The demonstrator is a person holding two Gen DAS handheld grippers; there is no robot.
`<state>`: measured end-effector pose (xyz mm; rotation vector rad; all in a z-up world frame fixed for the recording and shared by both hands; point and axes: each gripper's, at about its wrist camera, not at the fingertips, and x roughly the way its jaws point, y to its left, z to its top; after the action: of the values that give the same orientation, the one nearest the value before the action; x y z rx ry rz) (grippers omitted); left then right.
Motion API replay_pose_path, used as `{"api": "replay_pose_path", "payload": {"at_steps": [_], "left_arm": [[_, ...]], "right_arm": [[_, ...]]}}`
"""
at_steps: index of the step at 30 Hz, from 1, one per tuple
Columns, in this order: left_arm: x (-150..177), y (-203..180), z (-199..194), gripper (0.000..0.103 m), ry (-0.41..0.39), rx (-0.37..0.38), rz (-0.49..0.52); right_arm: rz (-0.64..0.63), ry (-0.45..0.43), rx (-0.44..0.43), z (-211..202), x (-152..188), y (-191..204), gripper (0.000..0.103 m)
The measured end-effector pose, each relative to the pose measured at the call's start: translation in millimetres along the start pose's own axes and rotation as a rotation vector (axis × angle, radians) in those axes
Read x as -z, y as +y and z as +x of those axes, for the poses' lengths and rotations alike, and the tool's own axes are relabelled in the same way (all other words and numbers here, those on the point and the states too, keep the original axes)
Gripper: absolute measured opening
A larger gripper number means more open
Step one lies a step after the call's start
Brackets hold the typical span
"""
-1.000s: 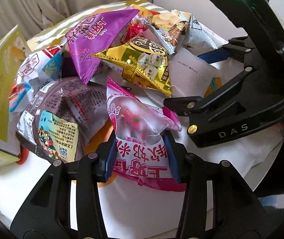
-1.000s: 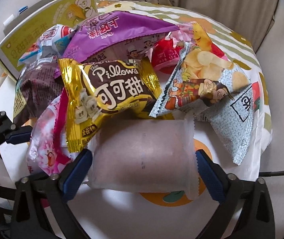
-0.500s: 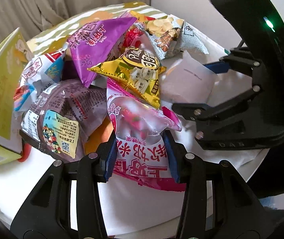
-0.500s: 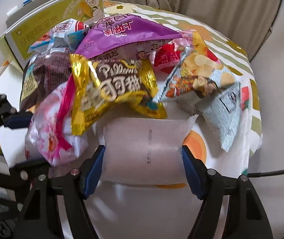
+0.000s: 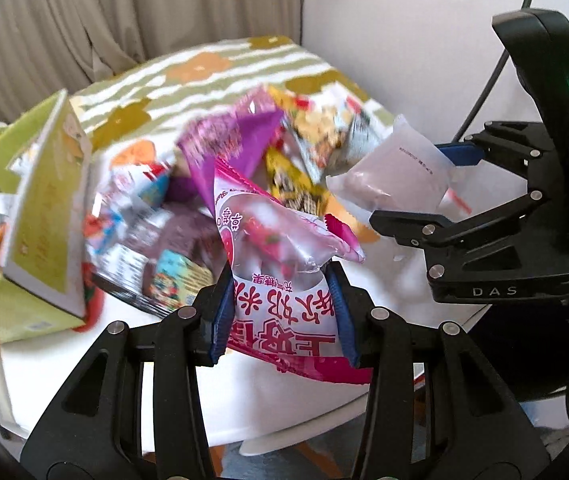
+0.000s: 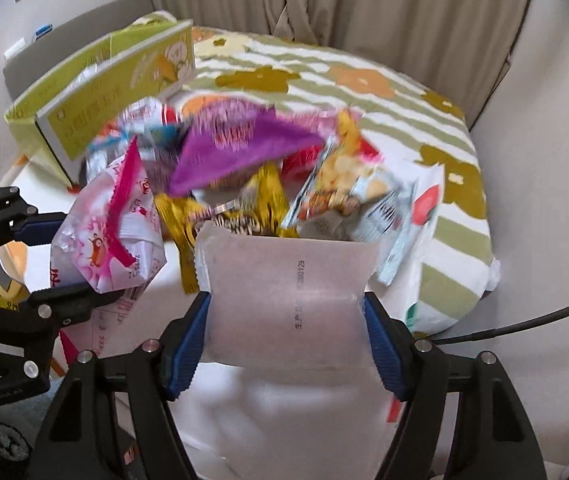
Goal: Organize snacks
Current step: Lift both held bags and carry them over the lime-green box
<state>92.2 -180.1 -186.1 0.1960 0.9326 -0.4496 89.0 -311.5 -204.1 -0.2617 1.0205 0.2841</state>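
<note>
My left gripper (image 5: 282,316) is shut on a pink and white snack bag (image 5: 284,264) and holds it above the table. The same bag shows at the left in the right wrist view (image 6: 112,236). My right gripper (image 6: 286,346) is shut on a frosted white packet (image 6: 288,292) and holds it lifted; the packet also shows in the left wrist view (image 5: 398,174). A pile of snack bags lies beyond, with a purple bag (image 6: 240,148), a gold bag (image 6: 224,216) and a chips bag (image 6: 348,188).
A green cardboard box (image 6: 120,88) stands open at the left of the pile, also in the left wrist view (image 5: 32,216). A floral green striped cloth (image 6: 384,88) covers the far part of the table. Curtains and walls stand behind.
Both grippers have risen and pulled back from the pile with their packets. The right gripper has closed on the white packet and lifted it off the table.
</note>
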Motion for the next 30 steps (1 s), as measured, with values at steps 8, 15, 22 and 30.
{"api": "replay_pose_path", "payload": {"at_steps": [8, 15, 22, 30], "left_arm": [[-37.8, 57.9, -61.7, 0.04, -0.125, -0.038, -0.079], [-57.3, 153.1, -93.9, 0.04, -0.173, -0.146, -0.154], [-57.8, 265.5, -96.7, 0.04, -0.123, -0.232, -0.248], [-33.7, 341.7, -67.1, 0.04, 0.006, -0.238, -0.268]], "right_arm": [[-0.018, -0.113, -0.015, -41.8, -59.2, 11.9, 0.069], [-0.083, -0.21, -0.077, -51.9, -131.3, 65.7, 0.069], [-0.112, -0.249, -0.199, -29.4, -211.5, 131.5, 0.069], [-0.096, -0.19, -0.271, 10.8, -261.0, 193.6, 0.069]]}}
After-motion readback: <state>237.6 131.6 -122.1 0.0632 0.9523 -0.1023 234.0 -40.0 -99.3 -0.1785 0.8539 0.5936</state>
